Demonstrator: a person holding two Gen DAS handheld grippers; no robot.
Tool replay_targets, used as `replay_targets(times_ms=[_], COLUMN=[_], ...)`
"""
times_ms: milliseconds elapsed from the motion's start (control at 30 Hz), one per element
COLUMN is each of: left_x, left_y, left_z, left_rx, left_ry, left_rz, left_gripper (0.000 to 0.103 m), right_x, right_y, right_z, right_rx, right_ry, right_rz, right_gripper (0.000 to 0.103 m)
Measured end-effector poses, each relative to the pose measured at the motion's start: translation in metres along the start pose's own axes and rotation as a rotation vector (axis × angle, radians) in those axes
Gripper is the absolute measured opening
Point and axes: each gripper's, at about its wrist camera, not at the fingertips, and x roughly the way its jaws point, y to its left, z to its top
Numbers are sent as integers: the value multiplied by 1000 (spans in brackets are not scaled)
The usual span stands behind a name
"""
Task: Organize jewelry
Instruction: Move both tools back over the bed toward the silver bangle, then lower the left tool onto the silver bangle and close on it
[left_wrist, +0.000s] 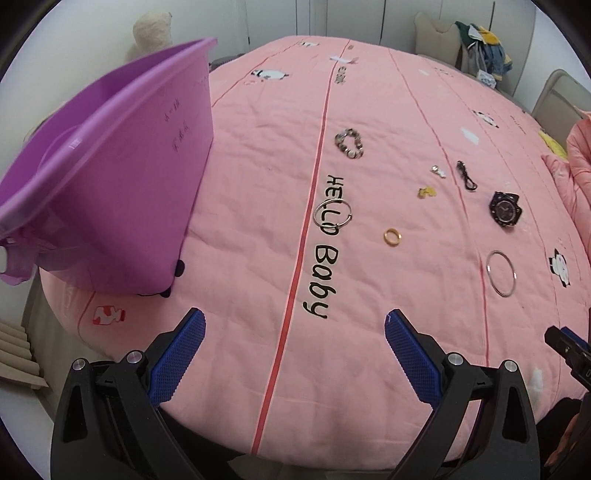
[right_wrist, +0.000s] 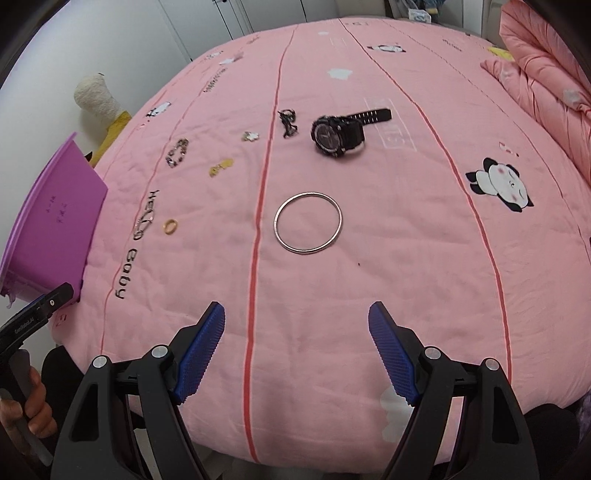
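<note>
Two grippers hover low over a pink bedsheet (right_wrist: 406, 258), both spread wide and grasping nothing: the left gripper (left_wrist: 294, 332) and the right gripper (right_wrist: 296, 325). From the right wrist view, a large silver bangle (right_wrist: 307, 222) lies at twelve o'clock, nearest the fingers. At ten o'clock sit a gold ring (right_wrist: 170, 225) and, beside it, a thin wire hoop (left_wrist: 332, 214) on the "HELLO" lettering. Farther out lie a yellow charm (right_wrist: 221, 166), a beaded bracelet (right_wrist: 178, 152), a small silver charm (right_wrist: 250, 136), a black cord (right_wrist: 288, 123) and a black watch (right_wrist: 338, 134). A purple bin (left_wrist: 122, 177) stands at nine o'clock on the sheet's edge.
</note>
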Motion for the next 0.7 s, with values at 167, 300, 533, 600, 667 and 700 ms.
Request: replay_targets(times_ms=[167,300,533,600,667,700], left_x=[24,40,68,77,86,90], left_y=[-6,-12,-21,-22,-22,-23], left_z=[8,14,23,25,27,28], left_rx=[4,10,32,33,34,36], left_ry=[9,23,43,53,63,66], left_rz=[2,2,-3,-1,1,4], left_gripper=[96,96,96,96,96,96], right_x=[17,33,58,67,74,77], right_y=[-7,-15,-16,-16,-17,-18], right_z=[6,12,23,26,28,28], right_rx=[18,37,29,34,38,40], right_ry=[14,32,57,67,72,75], right_rz=[-12,-22,-32,-31,-34,-36], right_gripper=[76,76,76,76,77,76])
